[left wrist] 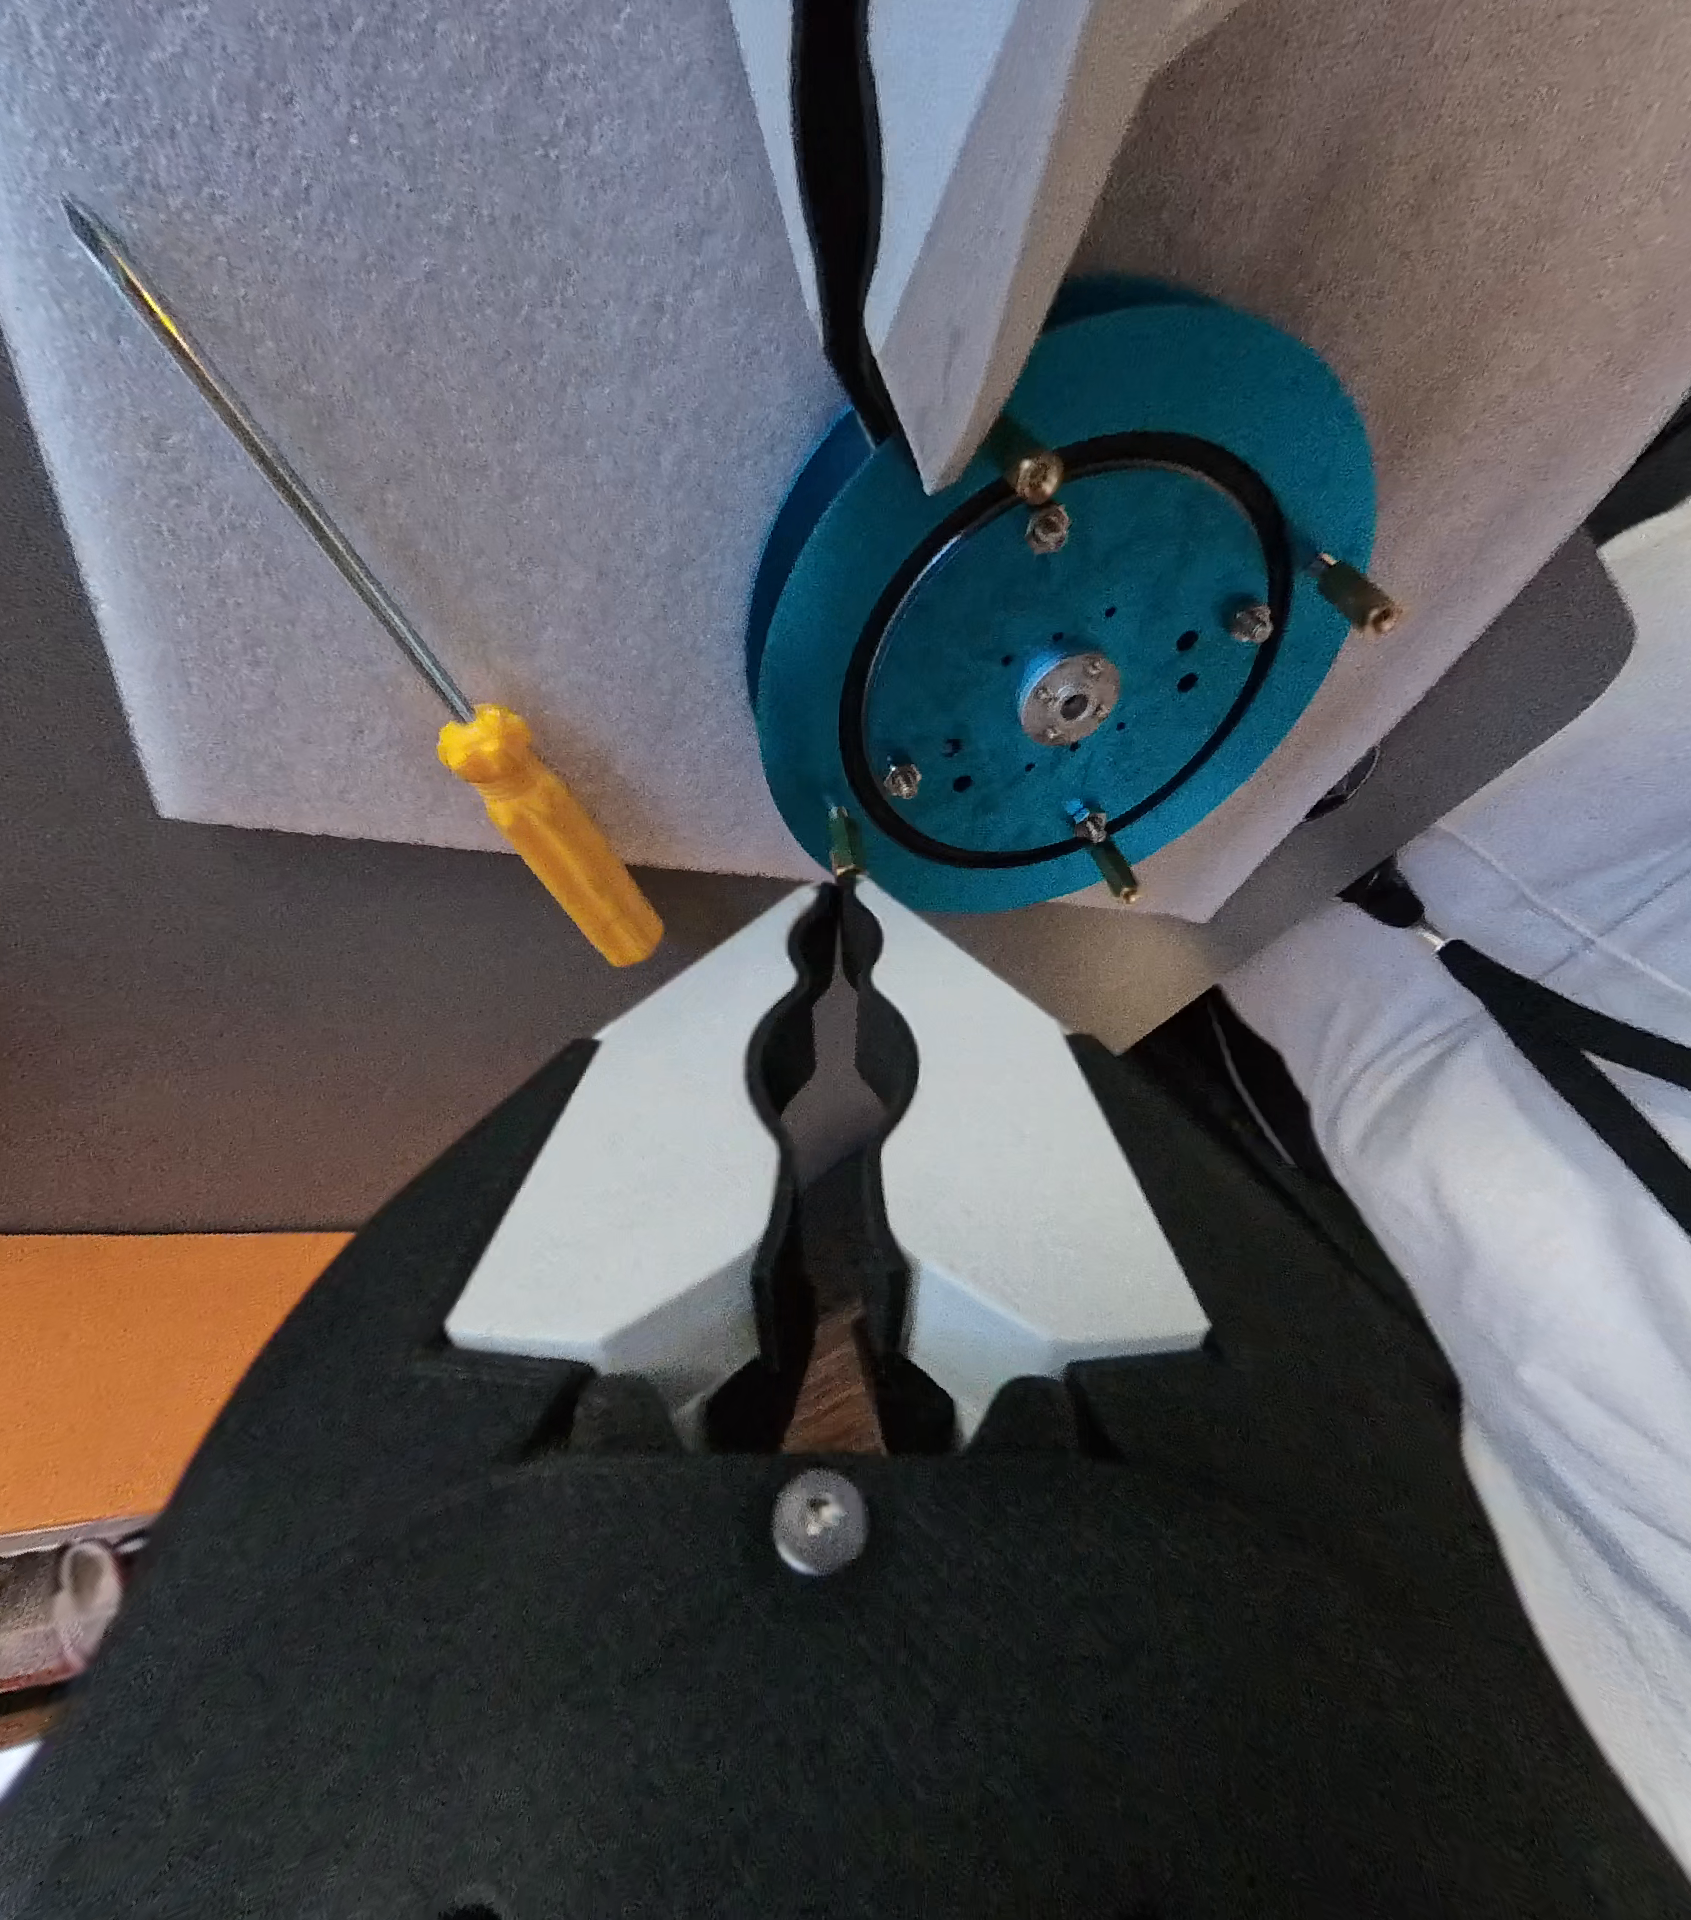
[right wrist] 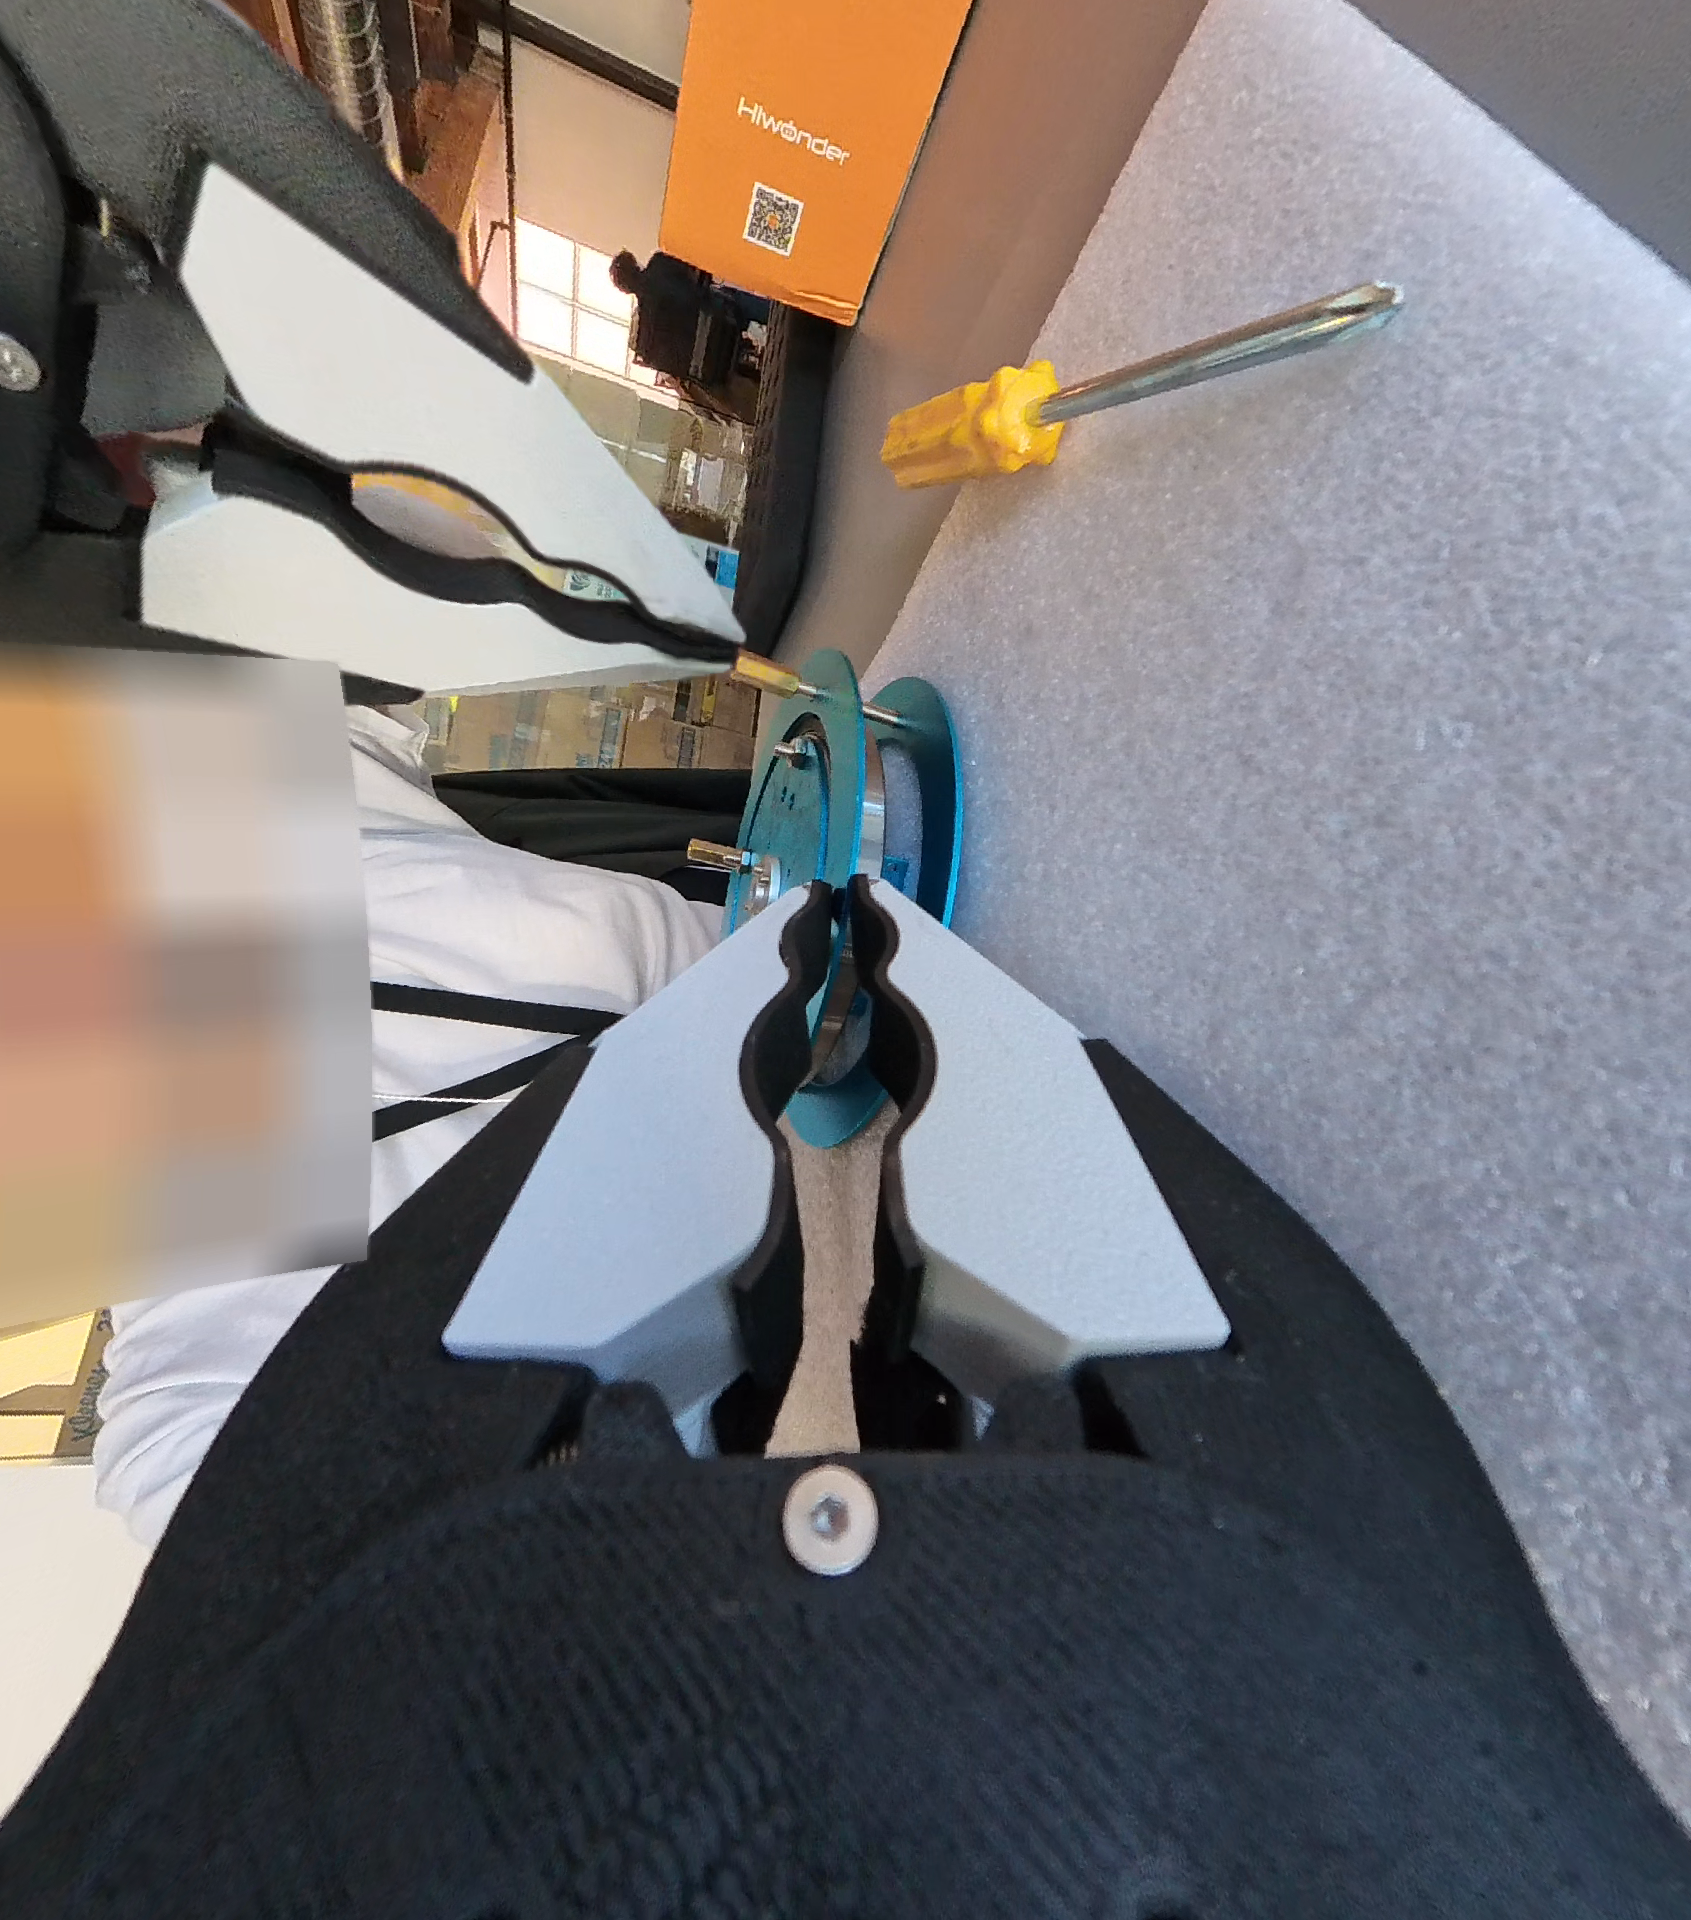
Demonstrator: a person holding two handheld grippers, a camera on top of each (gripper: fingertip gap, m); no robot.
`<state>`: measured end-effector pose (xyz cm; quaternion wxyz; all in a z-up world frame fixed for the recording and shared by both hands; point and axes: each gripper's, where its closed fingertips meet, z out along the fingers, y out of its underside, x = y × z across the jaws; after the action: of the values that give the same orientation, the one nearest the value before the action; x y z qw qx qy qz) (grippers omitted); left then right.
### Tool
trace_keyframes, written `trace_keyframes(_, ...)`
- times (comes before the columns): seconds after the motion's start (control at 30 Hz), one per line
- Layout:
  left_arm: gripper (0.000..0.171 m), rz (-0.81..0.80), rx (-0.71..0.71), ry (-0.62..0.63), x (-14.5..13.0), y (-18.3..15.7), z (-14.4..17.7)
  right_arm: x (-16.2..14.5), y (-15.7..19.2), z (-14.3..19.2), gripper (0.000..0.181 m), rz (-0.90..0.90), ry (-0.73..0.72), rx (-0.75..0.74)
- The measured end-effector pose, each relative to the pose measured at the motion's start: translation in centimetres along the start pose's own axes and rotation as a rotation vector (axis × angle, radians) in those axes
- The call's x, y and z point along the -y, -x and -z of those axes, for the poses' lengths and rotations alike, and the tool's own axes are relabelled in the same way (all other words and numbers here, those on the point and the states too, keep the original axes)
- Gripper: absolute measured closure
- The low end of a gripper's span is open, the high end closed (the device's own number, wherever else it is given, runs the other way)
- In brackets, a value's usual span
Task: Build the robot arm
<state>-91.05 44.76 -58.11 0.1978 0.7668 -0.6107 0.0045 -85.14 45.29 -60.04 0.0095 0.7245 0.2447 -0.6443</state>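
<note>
Left claw (left wrist: 839, 902) pinches brass standoff (left wrist: 843, 844); right claw (right wrist: 846, 899) clamps blue disc's (right wrist: 836, 790) rim.

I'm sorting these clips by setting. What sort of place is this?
Probably a workshop bench: a blue metal disc assembly and a yellow screwdriver lie on a grey foam mat, with an orange box behind. The left gripper pinches a brass post.

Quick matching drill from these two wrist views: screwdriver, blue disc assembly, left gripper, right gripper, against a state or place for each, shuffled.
1 screwdriver
2 blue disc assembly
3 left gripper
4 right gripper

A pinching a brass standoff
B lying loose on the grey foam sheet, handle overhanging its edge
C clamped on a disc's rim
D two discs joined by standoffs, on the foam

Pairs: 1-B, 2-D, 3-A, 4-C
</note>
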Motion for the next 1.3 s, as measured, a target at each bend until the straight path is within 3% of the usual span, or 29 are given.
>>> trace_keyframes(0.13, 0.171, -0.055, 0.057, 0.041, -0.2, -0.3, -0.1, 0.0, 0.0, 0.0, 0.179, 0.002, -0.001, -0.001)
trace_keyframes(0.27, 0.152, 0.032, 0.056, 0.010, 0.6, 0.3, 0.2, 0.0, 0.0, 0.0, 0.179, 0.002, -0.003, -0.002)
trace_keyframes(0.43, 0.167, 0.080, -0.028, 0.023, 0.4, -0.3, -0.3, 0.0, 0.0, 0.0, 0.179, 0.005, -0.002, 0.000)
trace_keyframes(0.63, 0.167, 0.078, -0.034, 0.050, 0.2, -0.3, -0.5, 0.0, 0.0, 0.0, 0.179, 0.006, -0.001, -0.002)
trace_keyframes(0.77, 0.167, -0.113, 0.099, 0.084, 0.2, -0.2, -0.5, 0.0, 0.0, 0.0, 0.179, 0.010, -0.001, -0.001)
trace_keyframes(0.93, 0.167, -0.522, 0.387, 0.166, 0.2, -0.1, -0.6, 0.0, 0.0, 0.0, 0.179, 0.010, -0.002, 0.000)
trace_keyframes(1.1, 0.166, -0.792, 0.620, 0.202, 0.3, -0.1, -0.4, 0.0, 0.0, 0.0, 0.179, 0.011, -0.003, 0.001)
trace_keyframes(1.17, 0.168, -0.751, 0.585, 0.119, 0.6, -0.5, 0.2, 0.0, 0.0, 0.0, 0.179, 0.010, -0.005, 0.002)
trace_keyframes(1.3, 0.144, -0.346, 0.275, -0.106, 1.1, -1.2, 2.4, 0.0, 0.0, 0.0, 0.179, 0.008, -0.003, -0.001)
